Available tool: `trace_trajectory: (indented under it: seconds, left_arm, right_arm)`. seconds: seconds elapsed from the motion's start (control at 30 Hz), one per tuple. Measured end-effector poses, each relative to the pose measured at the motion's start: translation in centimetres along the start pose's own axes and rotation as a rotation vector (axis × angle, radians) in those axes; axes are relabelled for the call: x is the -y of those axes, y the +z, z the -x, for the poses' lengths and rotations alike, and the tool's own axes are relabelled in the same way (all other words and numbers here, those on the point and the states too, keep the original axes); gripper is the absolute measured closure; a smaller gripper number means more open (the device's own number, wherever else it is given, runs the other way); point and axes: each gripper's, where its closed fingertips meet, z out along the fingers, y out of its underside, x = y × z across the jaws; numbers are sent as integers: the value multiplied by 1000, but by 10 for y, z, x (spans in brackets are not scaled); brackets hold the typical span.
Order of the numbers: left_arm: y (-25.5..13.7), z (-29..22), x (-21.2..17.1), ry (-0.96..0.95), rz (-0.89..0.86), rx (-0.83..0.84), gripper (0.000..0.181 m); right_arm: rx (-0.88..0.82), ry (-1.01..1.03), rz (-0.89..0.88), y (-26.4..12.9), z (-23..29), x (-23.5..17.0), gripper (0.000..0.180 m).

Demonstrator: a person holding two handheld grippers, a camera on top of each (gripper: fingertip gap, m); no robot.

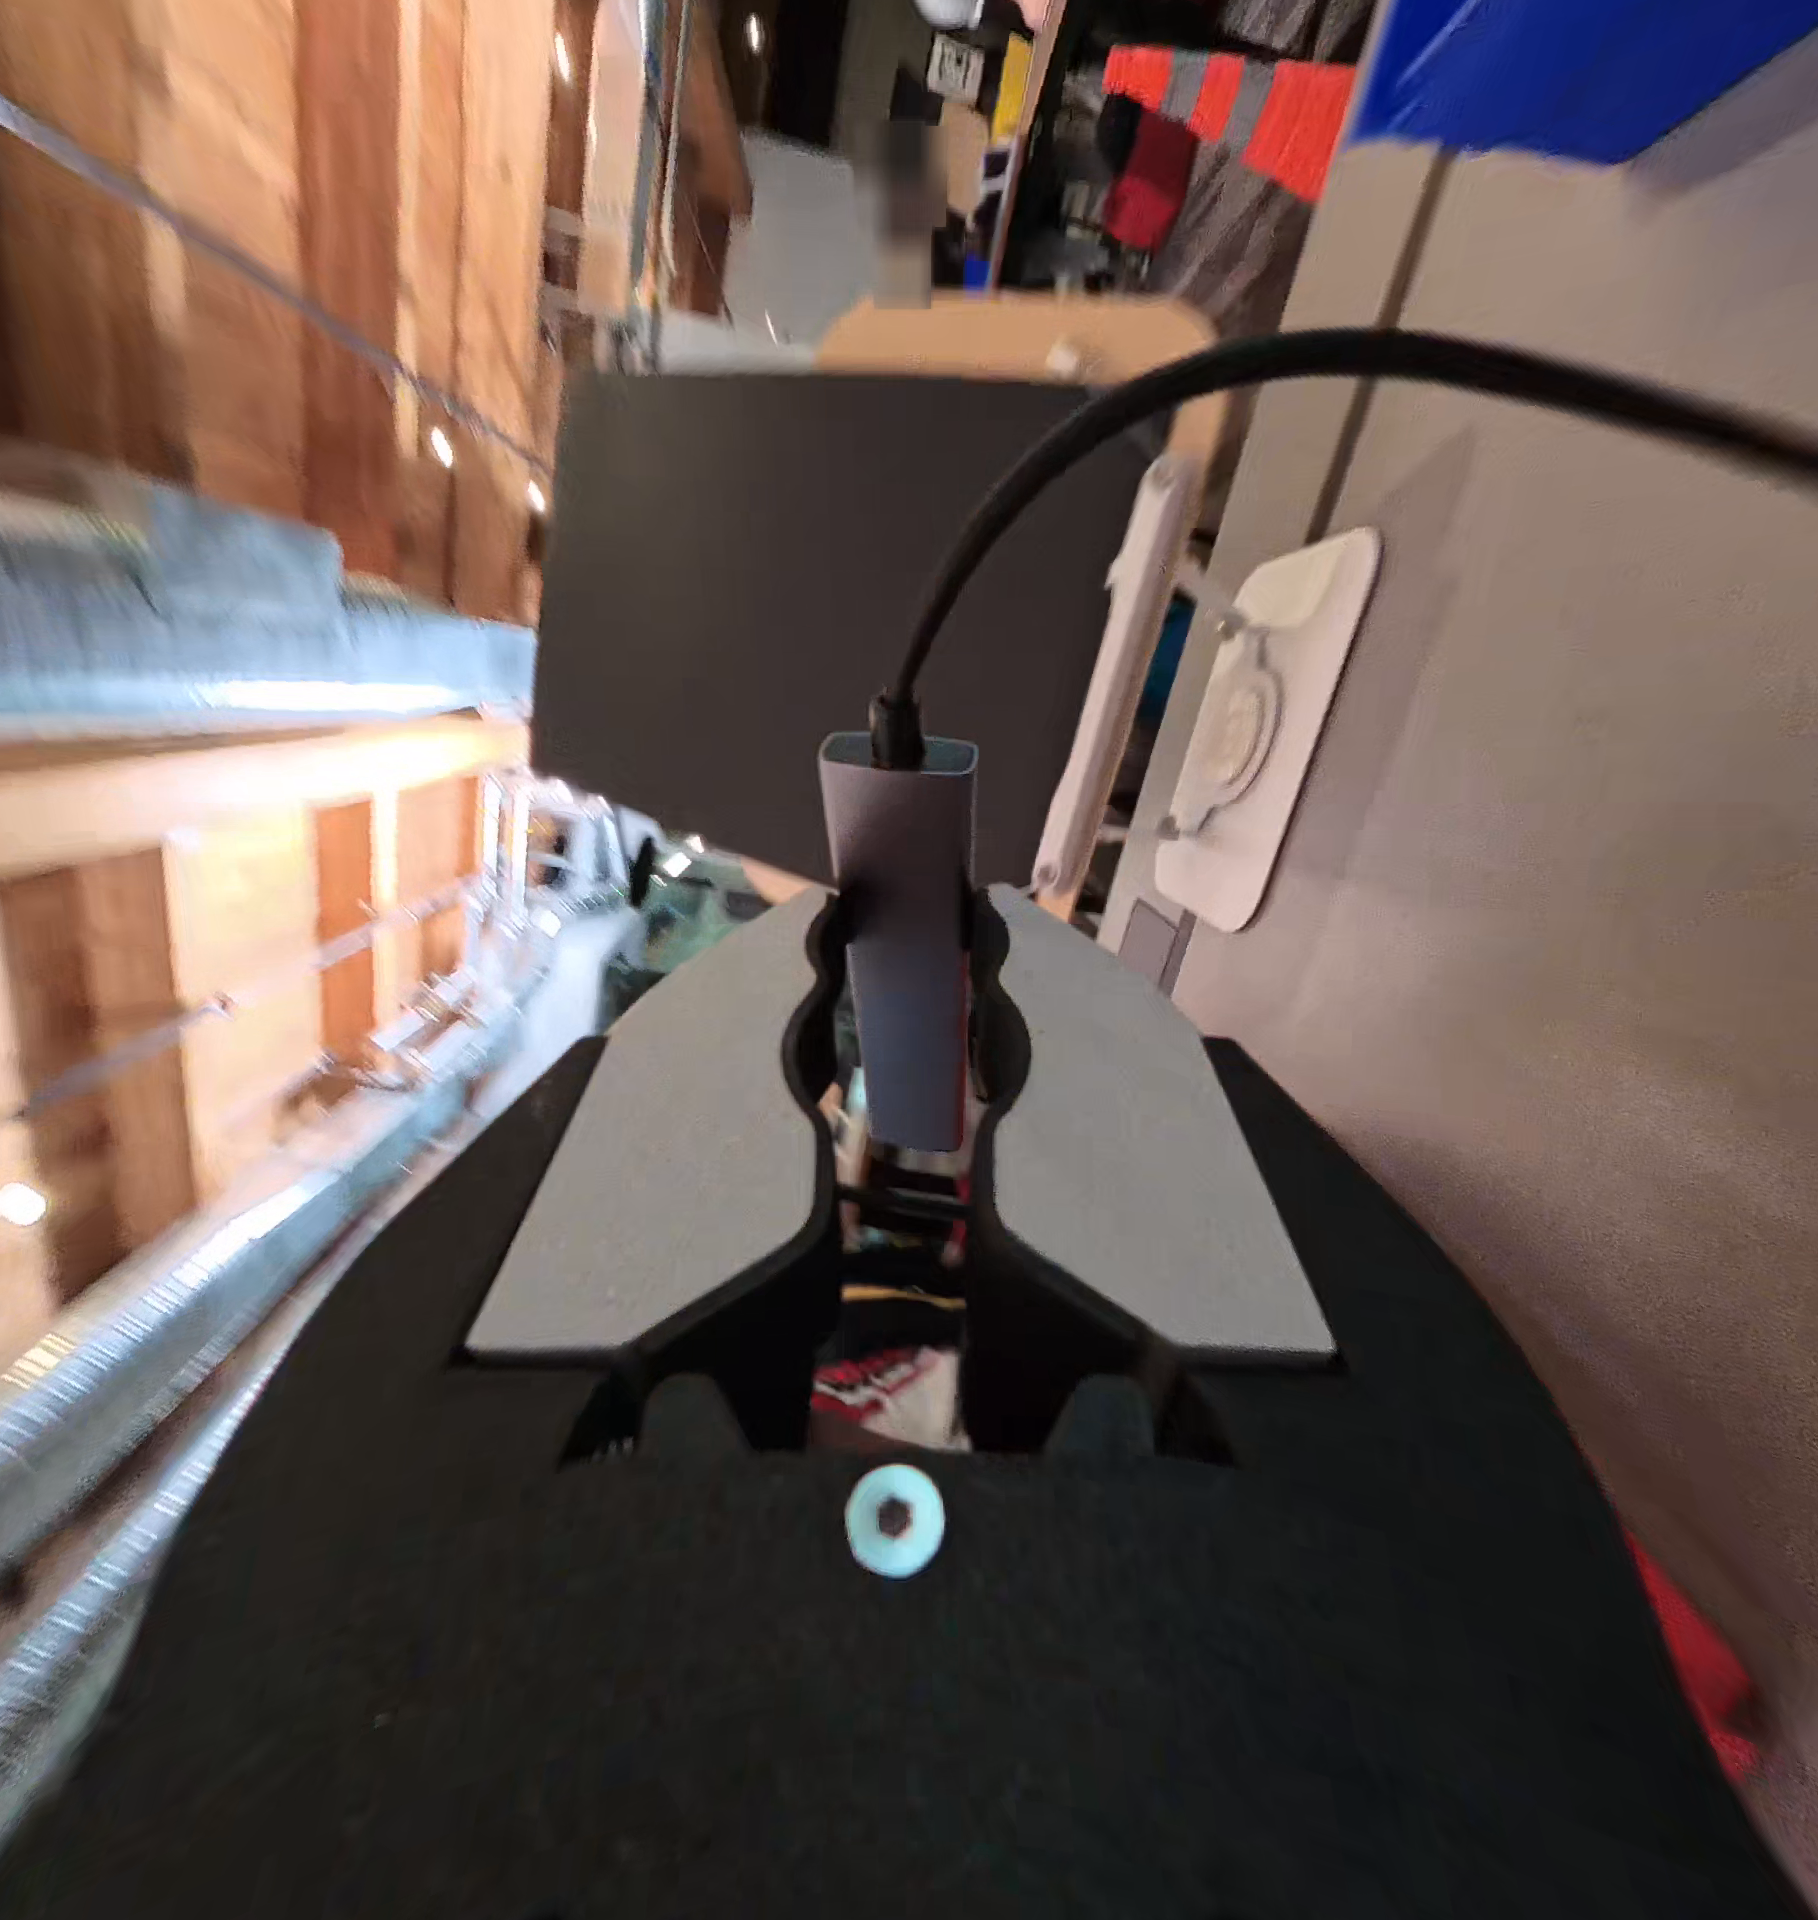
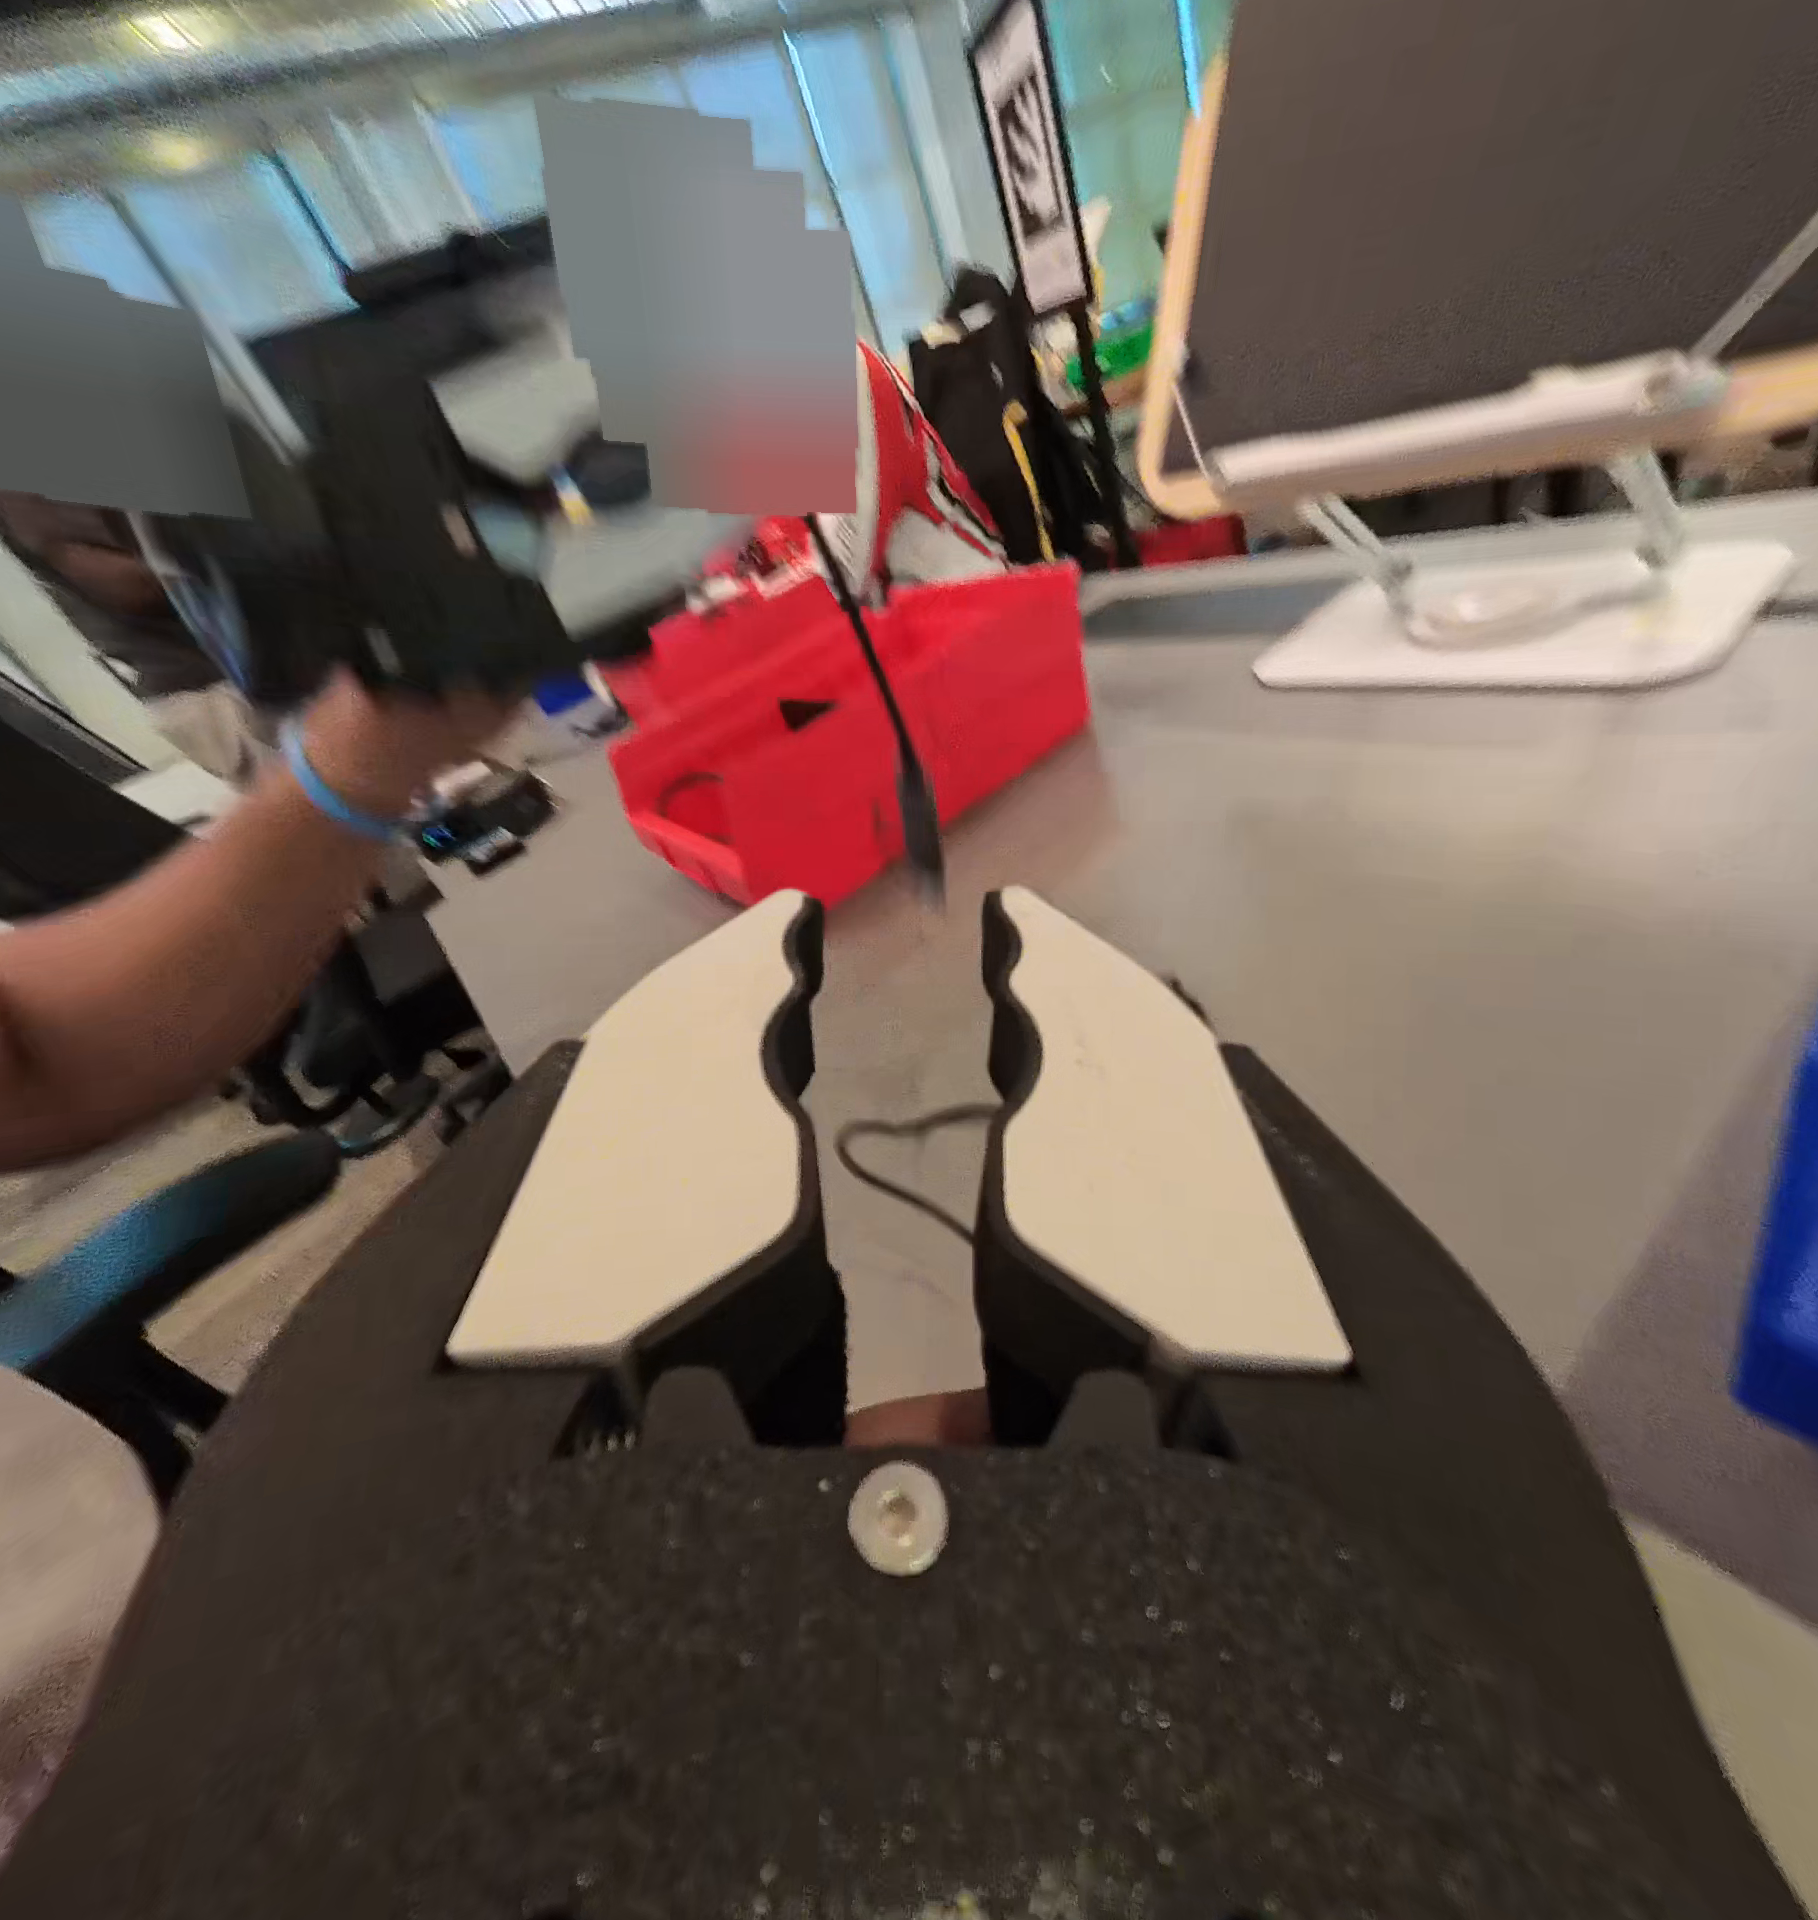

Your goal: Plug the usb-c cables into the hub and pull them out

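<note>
Nearest the lens, a black gripper body with a silver bolt, then the left gripper clamped on the hub, fingers pressing both narrow sides. Hub held aloft, clear of the desk, long axis running straight out along the fingers, far end pointing away from the camera toward a dark screen. Out of that far end, a black cable, seated in the hub and arching up and off to the right. At the near end, low between the fingers, something dark that may be another plug; too hidden to tell. In the other view, the right gripper with fingers apart and holding nothing, hovering over the desk. Just ahead of its tips, a dangling black plug, blurred, hanging tip-down in front of a red bin. Thin cord lying looped on the desk below. Likely mid-cycle: hub gripped and steadied, one cable in. Next move probably calls for closing on the hanging plug, turning it in line with the hub's long axis, and a steady counter-hold from the left.
</note>
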Motion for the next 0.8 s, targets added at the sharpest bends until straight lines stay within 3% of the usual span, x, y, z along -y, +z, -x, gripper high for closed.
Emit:
trace_trajectory:
  seconds: [0.1, 0.2, 0.37, 0.47, 0.53, 0.6, 0.73, 0.8]
  left_arm:
    - [-20, -58, 45, 77, -75, -49, 160]
    - [-29, -94, 68, 146, -100, -58, 159]
    - [-44, -109, 92, 83, -147, -88, 159]
    - [-52, -113, 99, 42, -155, -111, 159]
    - [-57, -117, 101, -18, -190, -156, 159]
    - [-67, -119, 100, -197, -243, -266, 155]
    - [-89, -82, 74, -868, -344, -433, 157]
    - [-94, -87, 61, -1123, -373, -631, 148]
  right_arm:
    - [68, 2, -28, 13, 16, 23, 151]
    - [105, -29, 99, 32, 25, 12, 150]
    - [41, -111, 213, 48, 23, -19, 149]
    - [36, -106, 276, 51, 20, -36, 169]
    - [63, -120, 261, 48, 22, -40, 171]
    - [107, -139, 239, 45, 26, -42, 171]
    - [172, -109, 194, 31, 20, -46, 171]
    - [301, -87, 126, 22, 32, -42, 171]
